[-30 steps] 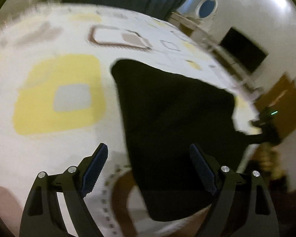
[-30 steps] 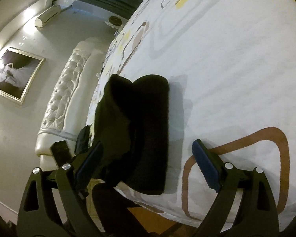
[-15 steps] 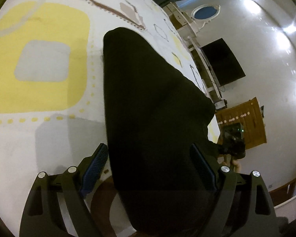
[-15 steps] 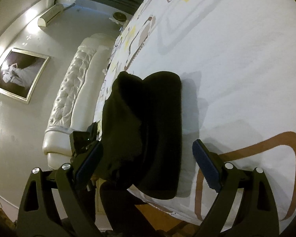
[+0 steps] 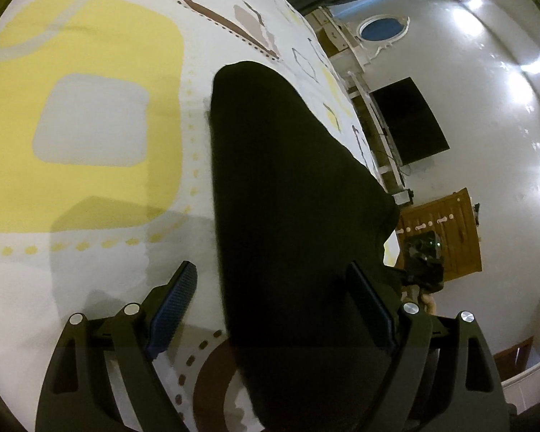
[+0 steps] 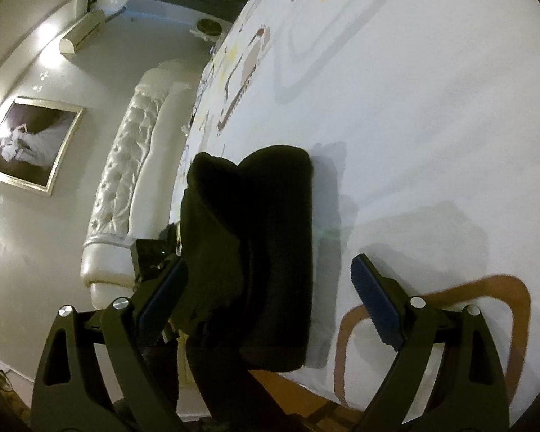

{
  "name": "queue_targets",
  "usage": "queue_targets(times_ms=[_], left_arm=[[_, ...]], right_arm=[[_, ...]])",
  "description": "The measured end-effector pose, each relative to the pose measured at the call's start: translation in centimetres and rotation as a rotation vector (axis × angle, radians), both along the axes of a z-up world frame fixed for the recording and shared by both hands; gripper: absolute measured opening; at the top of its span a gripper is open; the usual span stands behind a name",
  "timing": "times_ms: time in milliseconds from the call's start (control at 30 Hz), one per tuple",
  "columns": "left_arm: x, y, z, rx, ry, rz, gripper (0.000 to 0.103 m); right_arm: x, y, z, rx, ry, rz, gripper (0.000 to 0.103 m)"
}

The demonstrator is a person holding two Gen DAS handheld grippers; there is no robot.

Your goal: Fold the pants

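The black pants [image 5: 291, 194] lie folded in a long dark shape on the patterned bedsheet [image 5: 90, 259]. My left gripper [image 5: 273, 306] is open and hovers over the near end of the pants, one finger on each side. In the right wrist view the pants [image 6: 266, 252] look like a thick folded bundle at the bed's edge. My right gripper [image 6: 270, 288] is open and empty just in front of that bundle. The right gripper also shows in the left wrist view [image 5: 423, 262] past the pants' far end.
The sheet [image 6: 432, 126] has yellow, grey and brown shapes. A white tufted headboard [image 6: 126, 187] and a framed picture [image 6: 28, 144] are on the left. A dark TV [image 5: 410, 122] and wooden cabinet [image 5: 446, 237] stand beyond the bed.
My left gripper has swung in and down over the pants, which now fill more of its view. The right gripper has moved slightly closer to the bundle. Both stay open.
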State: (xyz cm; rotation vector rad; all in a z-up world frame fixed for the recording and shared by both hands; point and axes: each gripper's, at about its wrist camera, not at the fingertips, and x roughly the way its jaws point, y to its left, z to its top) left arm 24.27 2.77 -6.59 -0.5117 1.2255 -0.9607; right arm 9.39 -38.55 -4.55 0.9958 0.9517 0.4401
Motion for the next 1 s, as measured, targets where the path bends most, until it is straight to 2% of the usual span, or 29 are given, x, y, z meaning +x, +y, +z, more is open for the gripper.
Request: queue_targets(times_ms=[433,667,767,867,1000], left_arm=[[0.0,-1.8,0.1,0.008,0.0,-0.045,0.084],[-0.3,-2.5,0.3,0.027,-0.038,-0.083,0.085],[-0.3,-2.3,0.2,0.009,-0.043,-0.098,0.085],[-0.1,-2.2,0.2,-0.005,-0.027,-0.088,0.085],[-0.3,-2.6,0.4,0.032,-0.048,-0.095,0.085]], right_arm=[[3.8,3.2,-0.5,0.048,0.001,0.107,0.097],[4.4,5.4,-0.5,-0.017,-0.003,0.198,0.098],[4.4,6.5,-0.3,-0.07,-0.011,0.252,0.098],[4.5,6.4,-0.4,-0.049,-0.01,0.256,0.098],[4.6,6.4,-0.3,-0.042,-0.004,0.254,0.098]])
